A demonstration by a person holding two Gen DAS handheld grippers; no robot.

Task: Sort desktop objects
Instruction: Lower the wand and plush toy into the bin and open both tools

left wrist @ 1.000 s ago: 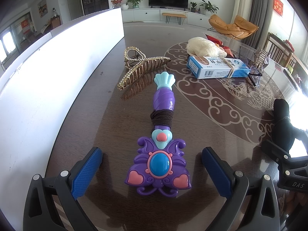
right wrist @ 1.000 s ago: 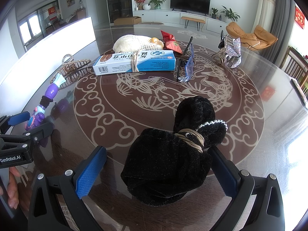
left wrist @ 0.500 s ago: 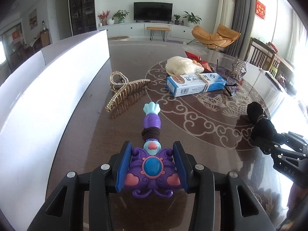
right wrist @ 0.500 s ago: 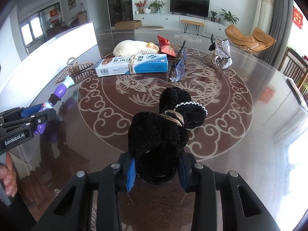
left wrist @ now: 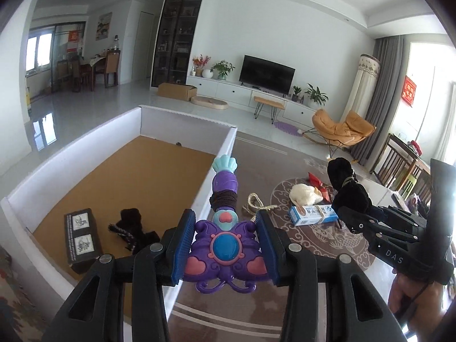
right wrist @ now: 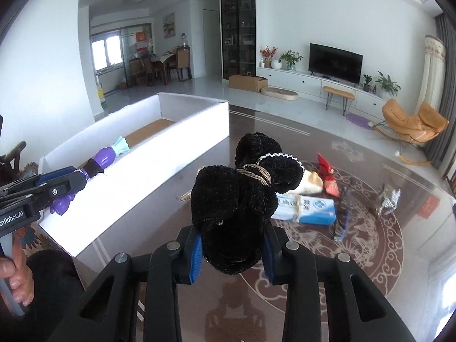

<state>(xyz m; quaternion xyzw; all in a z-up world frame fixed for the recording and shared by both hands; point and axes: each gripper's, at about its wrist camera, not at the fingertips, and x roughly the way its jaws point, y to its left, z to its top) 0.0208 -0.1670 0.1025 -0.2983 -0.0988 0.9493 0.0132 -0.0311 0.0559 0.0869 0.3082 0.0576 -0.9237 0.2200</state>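
my left gripper [left wrist: 225, 249] is clamped on the purple wand [left wrist: 225, 228], its blue pads [left wrist: 182, 248] squeezing the butterfly head from both sides. the wand is up off the table, its shaft pointing forward over the near wall of the white box [left wrist: 225, 154], with a dark band wound round the shaft. in the right view the wand [right wrist: 105, 156] shows against that same wall.

my right gripper [right wrist: 232, 252] grips the black plush [right wrist: 242, 196], also lifted, with a tan cord tied round its middle. it hangs above the table [right wrist: 370, 270], just beside the box [right wrist: 171, 156].

inside the box i see a brown floor with a dark carton [left wrist: 82, 236] and a small black fuzzy thing [left wrist: 134, 228] lying near it.

left on the table: a blue-and-white carton [left wrist: 312, 213], a cream pouch [left wrist: 303, 195] behind it, a red packet [left wrist: 315, 179], a gold hair claw [left wrist: 255, 203] partly hidden by the wand, glasses [right wrist: 343, 219] and a silvery clip [right wrist: 389, 198].
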